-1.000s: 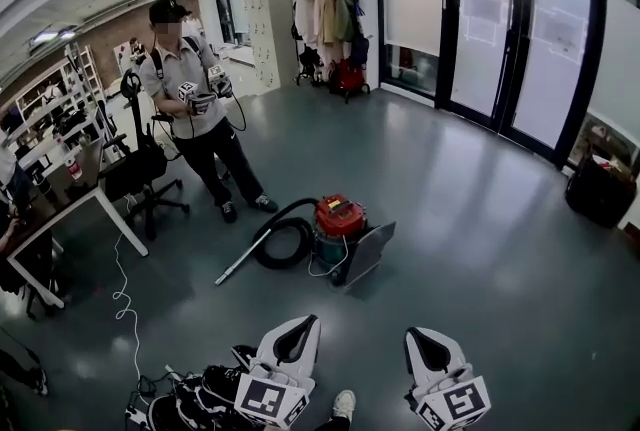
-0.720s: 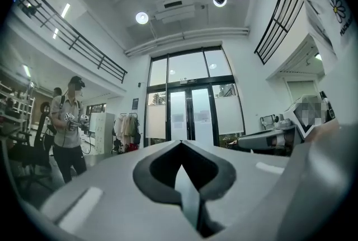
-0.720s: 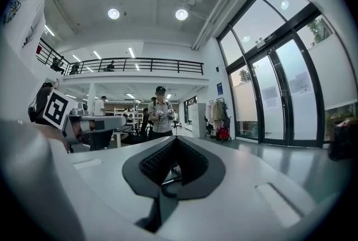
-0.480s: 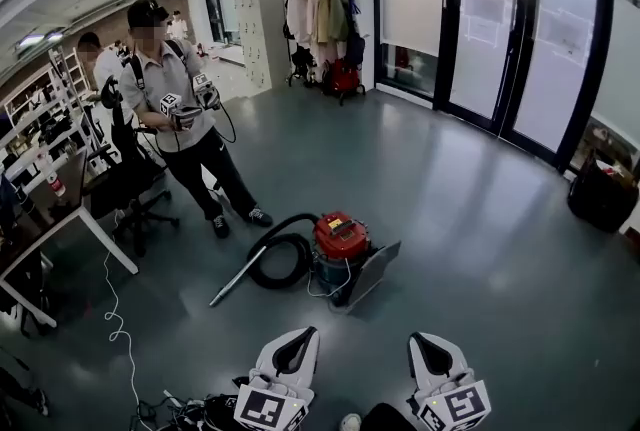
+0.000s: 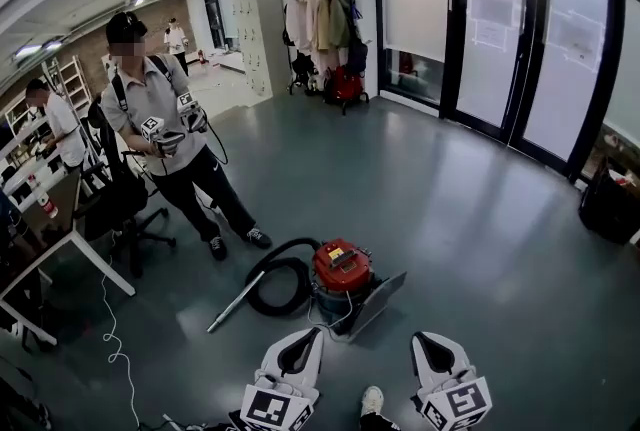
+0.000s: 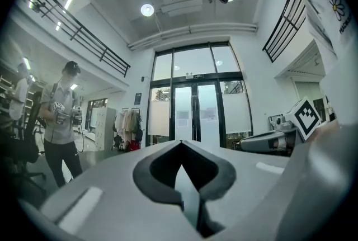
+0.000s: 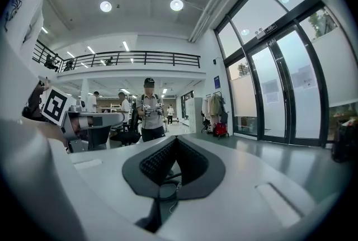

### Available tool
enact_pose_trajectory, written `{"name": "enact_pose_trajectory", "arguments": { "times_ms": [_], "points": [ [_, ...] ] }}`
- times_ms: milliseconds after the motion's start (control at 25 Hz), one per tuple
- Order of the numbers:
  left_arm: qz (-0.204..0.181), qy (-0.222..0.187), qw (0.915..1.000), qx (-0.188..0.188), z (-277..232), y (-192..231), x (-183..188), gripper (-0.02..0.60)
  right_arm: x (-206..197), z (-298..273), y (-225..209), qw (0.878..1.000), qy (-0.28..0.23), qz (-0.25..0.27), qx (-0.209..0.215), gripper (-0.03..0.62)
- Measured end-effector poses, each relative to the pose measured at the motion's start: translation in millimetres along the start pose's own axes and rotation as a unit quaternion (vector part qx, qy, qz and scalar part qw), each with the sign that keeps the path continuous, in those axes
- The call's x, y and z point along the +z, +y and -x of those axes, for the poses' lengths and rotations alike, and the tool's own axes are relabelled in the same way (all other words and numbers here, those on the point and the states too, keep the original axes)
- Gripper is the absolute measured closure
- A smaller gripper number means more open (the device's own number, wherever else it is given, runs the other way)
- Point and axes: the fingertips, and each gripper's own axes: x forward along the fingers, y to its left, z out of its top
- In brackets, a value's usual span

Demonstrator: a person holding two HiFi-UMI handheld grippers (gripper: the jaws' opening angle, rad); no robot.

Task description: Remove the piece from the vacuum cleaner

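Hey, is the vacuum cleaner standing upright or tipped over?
Upright. The vacuum cleaner stands on the floor, red top up, black hose looped beside it.

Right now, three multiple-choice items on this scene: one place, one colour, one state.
1. In the head view, the hose lies where, relative to the vacuum cleaner?
A) to its left B) on top of it C) to its right
2. The vacuum cleaner's top is:
A) blue B) red C) yellow
3. The right gripper is:
A) wide open B) shut on the hose C) shut, empty
Answers: 1 A, the black coil sits left of it; 2 B, the top shows red; 3 C, its jaws meet with nothing between them.
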Motion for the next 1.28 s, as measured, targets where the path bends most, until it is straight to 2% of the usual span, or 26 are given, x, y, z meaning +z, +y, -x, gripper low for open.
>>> {"name": "enact_pose_trajectory", "arguments": {
  "times_ms": [160, 280, 360, 680, 960, 1120, 1280],
  "points": [
    [-0.009, -0.006, 0.9999, -0.002, -54, 22, 5, 0.580, 10, -49, -33, 1.000, -0.022, 0.011, 0.003, 0.574],
    [0.002, -0.032, 0.9995, 0.000, -95, 36, 12, 0.580, 13, -81, -55, 1.000, -0.018, 0.015, 0.008, 0.574],
    [0.003, -0.035, 0.9994, -0.002, -115, 41, 11, 0.580, 11, -99, -68, 1.000, -0.012, 0.014, 0.011, 0.574],
    [0.017, -0.002, 0.9998, -0.012, -181, 88, -15, 0.580, 4, -167, -103, 1.000, 0.012, 0.006, 0.003, 0.574],
    [0.016, 0.016, 0.9991, -0.035, -243, 131, -27, 0.580, 11, -225, -131, 0.999, 0.028, 0.013, -0.018, 0.574],
    [0.023, 0.041, 0.9979, -0.044, -263, 149, -52, 0.580, 5, -247, -136, 0.999, 0.034, 0.021, -0.026, 0.574],
    [0.021, 0.112, 0.9919, -0.056, -288, 148, -106, 0.580, -19, -258, -156, 0.998, 0.052, 0.011, -0.028, 0.574]
  ]
}}
